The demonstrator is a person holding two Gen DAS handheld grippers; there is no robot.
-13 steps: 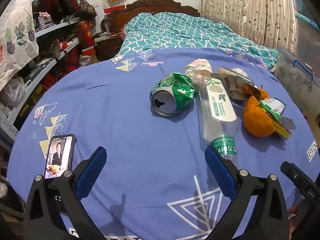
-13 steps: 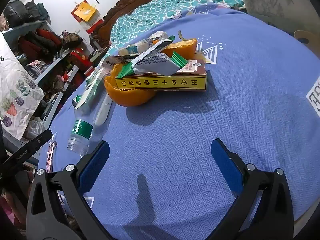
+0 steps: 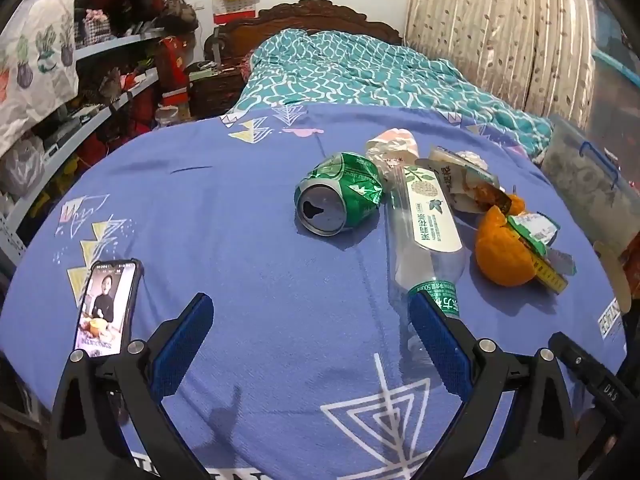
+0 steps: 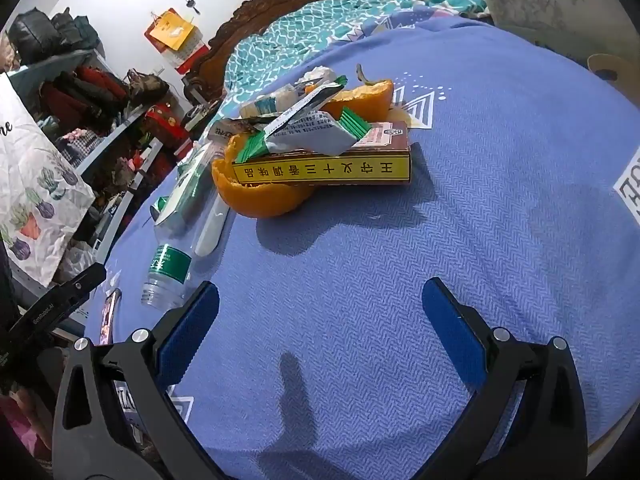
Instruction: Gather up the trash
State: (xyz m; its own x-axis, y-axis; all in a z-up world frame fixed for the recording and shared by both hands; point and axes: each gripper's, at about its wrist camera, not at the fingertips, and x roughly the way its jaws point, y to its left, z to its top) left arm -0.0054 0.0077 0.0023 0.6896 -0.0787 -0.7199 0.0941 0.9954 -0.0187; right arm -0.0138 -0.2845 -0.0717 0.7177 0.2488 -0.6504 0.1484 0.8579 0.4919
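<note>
A blue patterned cloth (image 3: pixel 248 216) is spread over the bed, with cluttered shelves (image 3: pixel 100 92) off to the left and a curtain (image 3: pixel 492 40) behind. The left claw (image 3: pixel 310 344) is held wide apart, nothing gripped; a crushed can (image 3: pixel 340 200) lies ahead of it, a plastic bottle (image 3: pixel 424 240) just beside its right finger. The right claw (image 4: pixel 320 320) is spread apart too, empty, with orange peel (image 4: pixel 260 200) and a box (image 4: pixel 324 166) piled ahead.
</note>
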